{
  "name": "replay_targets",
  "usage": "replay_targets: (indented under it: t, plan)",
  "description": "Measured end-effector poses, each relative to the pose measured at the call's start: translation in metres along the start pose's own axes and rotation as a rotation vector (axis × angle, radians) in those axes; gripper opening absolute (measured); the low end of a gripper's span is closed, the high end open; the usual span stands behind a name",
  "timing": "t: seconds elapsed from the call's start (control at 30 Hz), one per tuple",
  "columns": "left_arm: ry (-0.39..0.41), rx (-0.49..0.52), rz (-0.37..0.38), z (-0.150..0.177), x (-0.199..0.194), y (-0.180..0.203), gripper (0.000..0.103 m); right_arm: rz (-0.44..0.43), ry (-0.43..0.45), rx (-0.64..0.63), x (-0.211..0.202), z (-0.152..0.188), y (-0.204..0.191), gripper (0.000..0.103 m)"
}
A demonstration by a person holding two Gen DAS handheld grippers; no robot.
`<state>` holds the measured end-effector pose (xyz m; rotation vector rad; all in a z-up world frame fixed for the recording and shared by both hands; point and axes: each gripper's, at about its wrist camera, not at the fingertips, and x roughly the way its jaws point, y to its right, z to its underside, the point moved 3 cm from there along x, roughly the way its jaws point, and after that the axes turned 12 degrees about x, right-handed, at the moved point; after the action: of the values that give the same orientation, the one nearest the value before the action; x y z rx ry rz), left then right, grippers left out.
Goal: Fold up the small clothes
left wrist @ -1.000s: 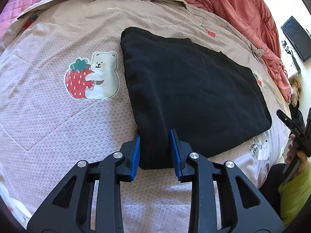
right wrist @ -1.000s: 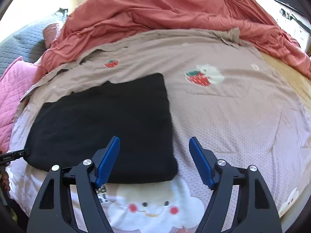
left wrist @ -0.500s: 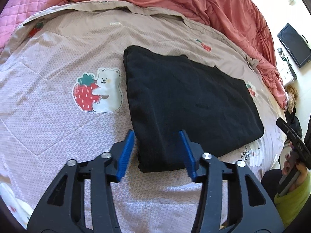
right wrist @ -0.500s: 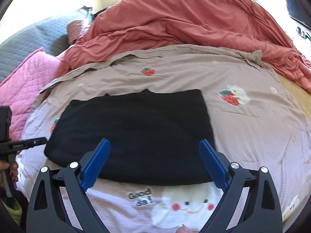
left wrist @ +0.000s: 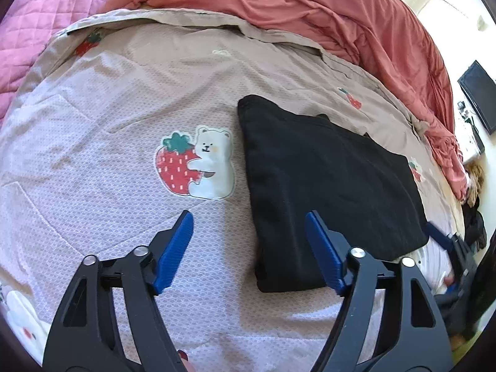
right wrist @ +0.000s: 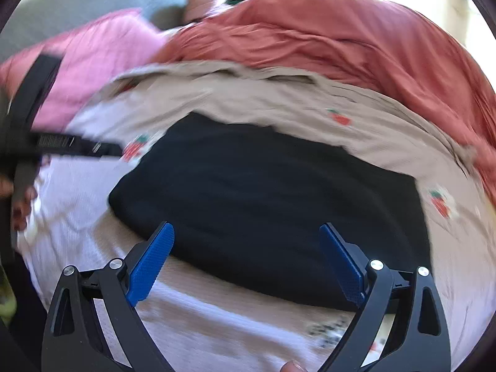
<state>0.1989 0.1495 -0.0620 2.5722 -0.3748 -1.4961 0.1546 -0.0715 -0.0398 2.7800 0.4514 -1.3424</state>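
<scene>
Left wrist view shows the folded black garment (left wrist: 328, 186) lying flat on the beige strawberry-print bedspread (left wrist: 124, 99), just right of a printed bear hugging a strawberry (left wrist: 198, 162), with a rumpled coral duvet (left wrist: 356, 21) and a pink quilt (left wrist: 40, 15) heaped beyond. Above the garment's near corner hovers the left gripper (left wrist: 249, 241), whose blue pads have just been opening; they stand spread and free of the cloth, the corner lying between them. Blurred, the right wrist view has the right gripper (right wrist: 246, 257) spread wide over the garment's near edge, pinching nothing.
</scene>
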Motion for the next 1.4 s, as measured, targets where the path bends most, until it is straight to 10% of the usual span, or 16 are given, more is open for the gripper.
replay_targets:
  t: [0.73,0.93,1.07,1.4]
  plan:
    - [-0.025,-0.267,0.084,-0.006,0.036,-0.048,0.077,0.161,0.048,-0.471,0.078,0.035,-0.111,0.091]
    - [-0.013,-0.317,0.134,-0.006,0.044,-0.054,0.078,0.102,0.076,-0.408,0.068,0.022,-0.109,0.015]
    - [0.033,-0.382,0.268,-0.009,0.053,-0.053,0.078,-0.041,0.040,-0.203,0.055,0.001,-0.081,0.009]
    - [0.007,-0.406,0.558,-0.023,0.084,-0.020,0.078,-0.099,0.056,-0.172,0.037,-0.009,-0.075,0.008]
